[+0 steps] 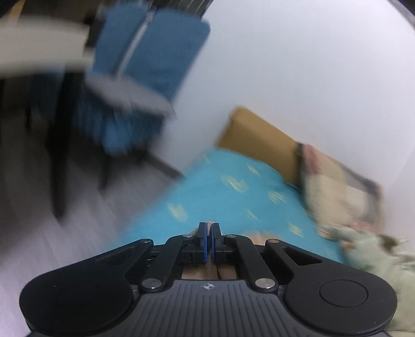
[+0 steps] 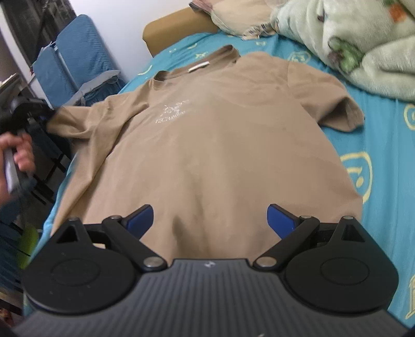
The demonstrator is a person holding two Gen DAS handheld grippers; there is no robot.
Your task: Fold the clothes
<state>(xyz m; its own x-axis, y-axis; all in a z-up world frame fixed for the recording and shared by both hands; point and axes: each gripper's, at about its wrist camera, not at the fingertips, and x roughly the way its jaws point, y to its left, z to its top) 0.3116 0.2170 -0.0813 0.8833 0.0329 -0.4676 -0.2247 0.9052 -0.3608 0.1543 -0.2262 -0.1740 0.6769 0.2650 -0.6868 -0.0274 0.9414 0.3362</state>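
Note:
A tan T-shirt lies spread face up on the turquoise bedsheet, collar toward the headboard, white print on the chest. My right gripper is open and empty, hovering over the shirt's hem at the near edge. My left gripper shows at the far left of the right wrist view, held by a hand, pinching the end of the shirt's left sleeve and pulling it off the bed's side. In the left wrist view its jaws are shut, with a sliver of tan cloth between and under them.
A pale green blanket is heaped at the right of the bed, with a patterned pillow against the tan headboard. A blue folding chair and dark furniture stand left of the bed. The left wrist view is motion-blurred.

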